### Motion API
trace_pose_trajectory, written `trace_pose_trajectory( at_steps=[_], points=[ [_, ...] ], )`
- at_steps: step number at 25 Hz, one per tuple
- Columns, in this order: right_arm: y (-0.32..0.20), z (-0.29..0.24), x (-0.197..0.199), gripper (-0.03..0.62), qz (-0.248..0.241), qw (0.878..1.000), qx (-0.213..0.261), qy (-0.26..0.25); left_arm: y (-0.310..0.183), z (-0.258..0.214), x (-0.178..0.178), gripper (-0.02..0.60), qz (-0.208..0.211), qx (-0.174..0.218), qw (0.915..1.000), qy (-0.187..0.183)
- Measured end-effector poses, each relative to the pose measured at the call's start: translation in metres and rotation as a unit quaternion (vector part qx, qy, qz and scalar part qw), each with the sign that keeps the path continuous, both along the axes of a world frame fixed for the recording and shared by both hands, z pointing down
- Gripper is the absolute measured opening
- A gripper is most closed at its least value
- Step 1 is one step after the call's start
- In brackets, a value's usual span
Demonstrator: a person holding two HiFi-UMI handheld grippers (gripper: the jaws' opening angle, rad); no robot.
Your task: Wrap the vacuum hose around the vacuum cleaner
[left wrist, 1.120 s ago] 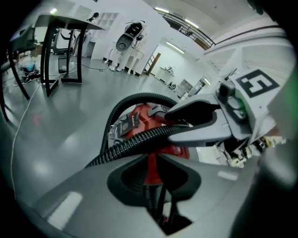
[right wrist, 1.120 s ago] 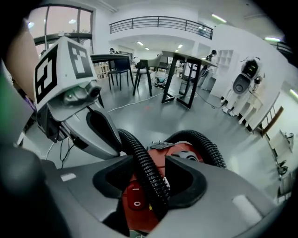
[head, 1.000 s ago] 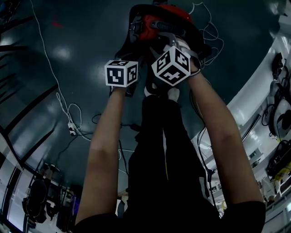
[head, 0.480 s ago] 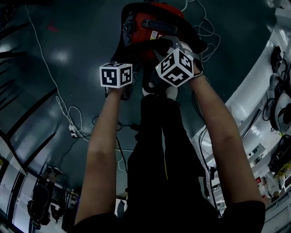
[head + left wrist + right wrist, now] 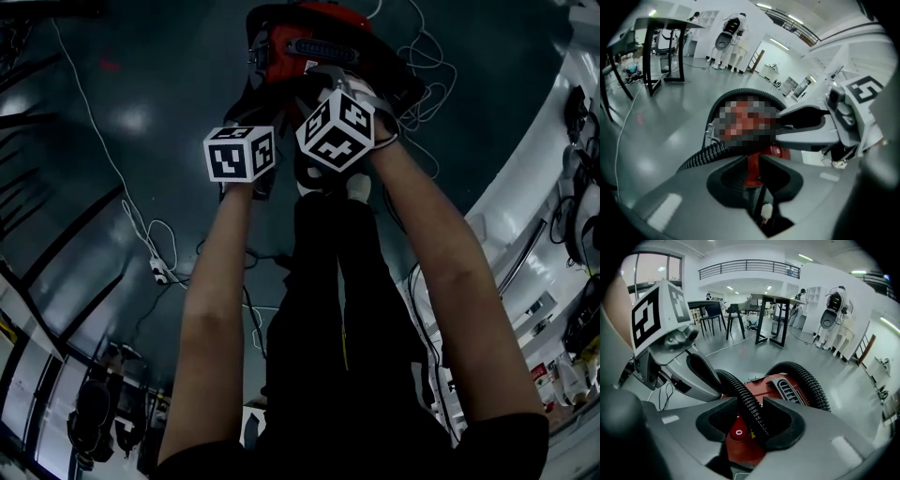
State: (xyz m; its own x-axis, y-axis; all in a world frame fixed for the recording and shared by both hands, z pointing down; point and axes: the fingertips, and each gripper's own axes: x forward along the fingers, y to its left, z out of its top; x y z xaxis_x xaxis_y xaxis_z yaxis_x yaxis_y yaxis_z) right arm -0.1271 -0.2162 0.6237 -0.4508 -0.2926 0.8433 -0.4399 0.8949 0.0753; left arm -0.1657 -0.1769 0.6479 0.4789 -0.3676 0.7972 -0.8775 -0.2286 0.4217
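The red vacuum cleaner (image 5: 314, 42) stands on the dark floor just beyond both grippers. Its black ribbed hose (image 5: 740, 394) arcs over the red body (image 5: 783, 387) and runs between the right gripper's (image 5: 752, 416) jaws, which are shut on it. In the head view the right gripper (image 5: 336, 127) hangs over the vacuum's near side, close beside the left gripper (image 5: 242, 150). The left gripper's (image 5: 757, 171) jaws are closing to a narrow gap with only the red body showing through; the hose (image 5: 705, 154) passes outside them on the left.
A white cable (image 5: 141, 225) snakes across the floor to a power strip (image 5: 159, 274) on the left. More loose cables (image 5: 427, 56) lie right of the vacuum. Black-legged tables (image 5: 773, 310) stand further off. The person's black-clad legs (image 5: 337, 309) fill the lower middle.
The right gripper has shifted left with the hose, so its cube now sits close against the left one. The left gripper has barely moved.
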Motion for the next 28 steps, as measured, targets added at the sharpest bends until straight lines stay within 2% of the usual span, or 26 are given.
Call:
trace_pose_trajectory(
  at_steps=[3,8,13,18,20,28],
  points=[
    [0.0,-0.009,0.004,0.149,0.019,1.0,0.012,-0.015,0.008,0.008,-0.004,0.083,-0.014,-0.024,0.9996,-0.006],
    [0.008,-0.015,0.024,0.136,0.05,0.998,0.021,-0.027,0.022,0.008,0.011,0.075,0.025,-0.03,0.9992,-0.005],
    [0.017,-0.014,0.038,0.118,0.067,0.997,0.017,-0.03,0.034,0.007,0.028,0.061,0.039,-0.038,0.9985,0.004],
    [0.022,-0.017,0.041,0.115,0.074,0.996,0.02,-0.035,0.043,0.009,0.033,0.054,0.025,-0.046,0.9986,0.01],
    [0.023,-0.016,0.044,0.115,0.08,0.996,0.019,-0.029,0.046,0.01,0.032,0.052,0.02,-0.045,0.9988,0.001],
    [0.026,-0.013,0.046,0.106,0.09,0.995,0.021,-0.025,0.025,0.014,0.014,0.052,-0.058,-0.036,0.9973,-0.027]
  ],
)
